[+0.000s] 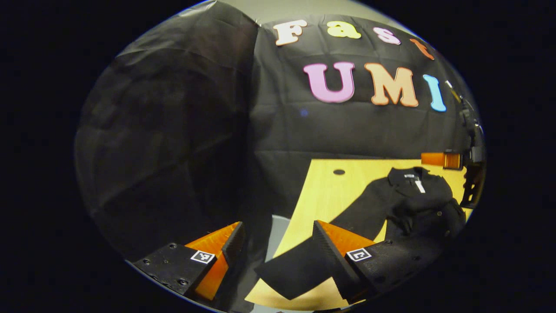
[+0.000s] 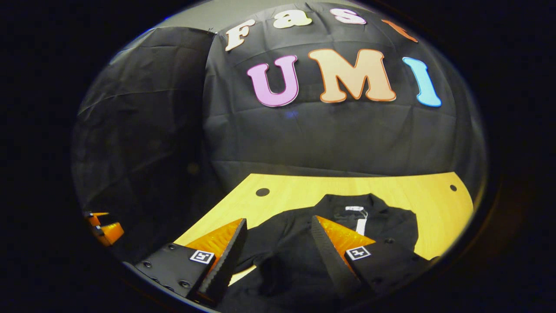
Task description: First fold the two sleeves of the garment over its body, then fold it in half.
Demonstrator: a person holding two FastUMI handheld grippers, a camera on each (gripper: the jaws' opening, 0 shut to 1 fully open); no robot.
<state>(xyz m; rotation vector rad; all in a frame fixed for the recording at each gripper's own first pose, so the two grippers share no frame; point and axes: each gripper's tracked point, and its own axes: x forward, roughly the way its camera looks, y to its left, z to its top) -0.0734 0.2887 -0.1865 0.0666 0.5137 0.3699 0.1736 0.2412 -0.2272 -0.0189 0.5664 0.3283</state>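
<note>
Garment (image 2: 312, 243): soft, floppy, light.
Where to grab: sleeve (image 1: 347, 217) end, near the cuff.
Left gripper (image 1: 278, 248): jaws apart, holding nothing.
Right gripper (image 2: 278, 248): jaws apart, holding nothing.

both grippers (image 1: 278, 243) (image 2: 278, 241) held w/ fingers spread, empty.
</note>
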